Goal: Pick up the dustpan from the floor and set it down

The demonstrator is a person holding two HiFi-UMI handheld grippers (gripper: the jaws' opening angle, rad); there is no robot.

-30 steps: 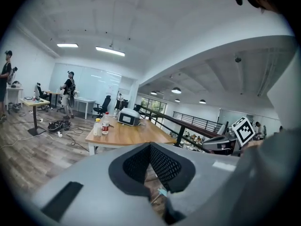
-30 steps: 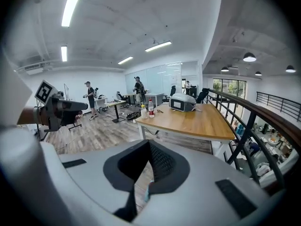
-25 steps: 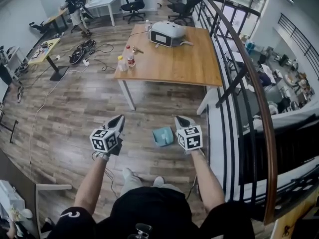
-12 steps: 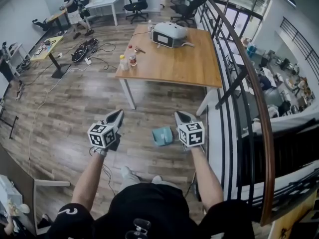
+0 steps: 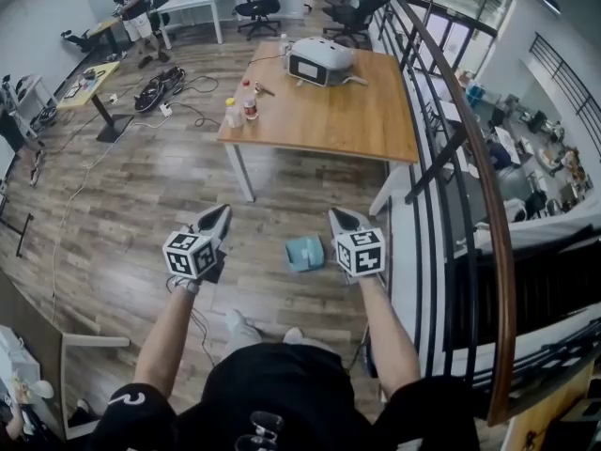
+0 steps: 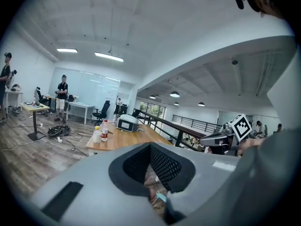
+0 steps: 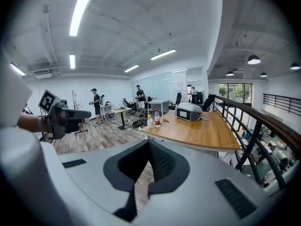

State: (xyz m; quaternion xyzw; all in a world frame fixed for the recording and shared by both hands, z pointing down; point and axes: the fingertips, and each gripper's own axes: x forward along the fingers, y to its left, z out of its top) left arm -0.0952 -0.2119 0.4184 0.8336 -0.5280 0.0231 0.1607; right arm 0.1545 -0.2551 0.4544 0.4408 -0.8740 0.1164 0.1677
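Two shut claws: dustpan (image 5: 305, 253) lies below, between left claw (image 5: 223, 213) and right claw (image 5: 338, 217).

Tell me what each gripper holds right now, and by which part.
Nothing is held. The left gripper and right gripper both have their jaws shut on nothing; the dustpan lies on the floor below, between them.

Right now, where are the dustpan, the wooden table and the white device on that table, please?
dustpan (image 5: 305, 254): head view, middle of its teal body.
wooden table (image 5: 362, 116): head view, bare part of its top.
white device (image 5: 319, 63): head view, its upper face.
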